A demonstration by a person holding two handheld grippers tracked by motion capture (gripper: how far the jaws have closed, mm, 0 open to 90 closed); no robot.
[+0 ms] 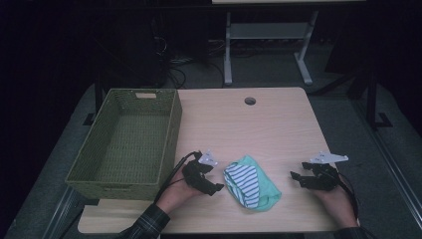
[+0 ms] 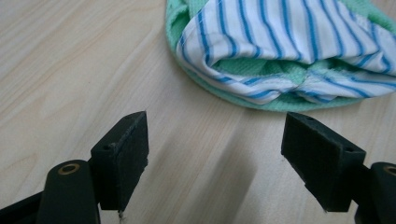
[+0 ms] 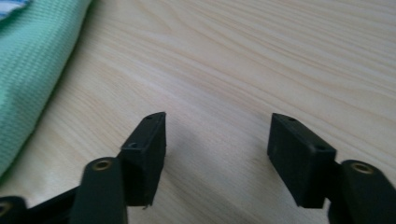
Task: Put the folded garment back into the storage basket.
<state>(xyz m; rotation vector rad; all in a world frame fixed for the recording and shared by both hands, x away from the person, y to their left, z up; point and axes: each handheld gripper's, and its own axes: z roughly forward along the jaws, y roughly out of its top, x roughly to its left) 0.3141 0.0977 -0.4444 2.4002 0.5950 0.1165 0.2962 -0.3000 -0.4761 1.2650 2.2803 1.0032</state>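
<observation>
Cloth (image 1: pixel 251 183) lying folded on desk (image 1: pixel 259 124) near front edge, between both tongs; green knit under, blue-striped white layer on top. Judged light, limp, non-slippery, not fragile; best pinched at folded edge nearest tongs. Left tongs (image 1: pixel 213 180) held apart, empty, just beside cloth's left edge, not touching. Right tongs (image 1: pixel 294 178) held apart, empty, further off from cloth. Basket (image 1: pixel 124 139) beyond left tongs, nothing seen inside.

a dim lab or office room: a light wooden desk (image 1: pixel 259 124) with a cable hole (image 1: pixel 250 101), tangled cables (image 1: pixel 174 64) behind it, beside a white-legged table (image 1: pixel 263 35).
</observation>
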